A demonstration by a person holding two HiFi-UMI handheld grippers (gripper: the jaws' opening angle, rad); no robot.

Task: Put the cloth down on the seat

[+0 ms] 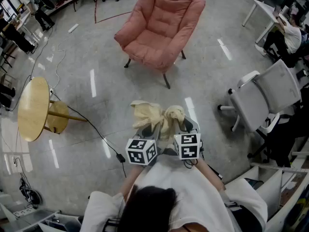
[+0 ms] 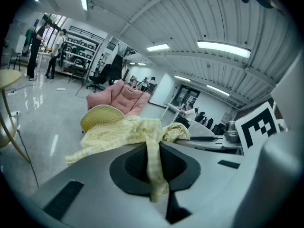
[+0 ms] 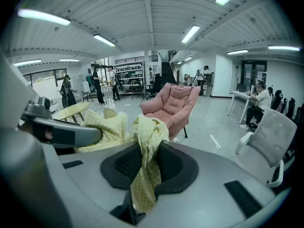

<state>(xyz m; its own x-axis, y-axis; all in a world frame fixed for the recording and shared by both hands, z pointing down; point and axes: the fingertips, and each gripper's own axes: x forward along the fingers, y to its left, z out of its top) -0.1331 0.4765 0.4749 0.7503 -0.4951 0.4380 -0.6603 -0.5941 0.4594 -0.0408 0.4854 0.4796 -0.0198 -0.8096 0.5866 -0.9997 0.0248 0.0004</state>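
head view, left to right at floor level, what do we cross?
round wooden table → yellow cloth → white office chair. The pink armchair is left out: it sits farther back, over the same span as the cloth.

Ahead of me stands the armchair [image 1: 161, 30]; the table [image 1: 33, 109] lies to my left, the office chair [image 1: 268, 93] to my right. The cloth [image 1: 154, 115] spans my left gripper [image 2: 154, 163] and right gripper [image 3: 142, 163], well short of the armchair.
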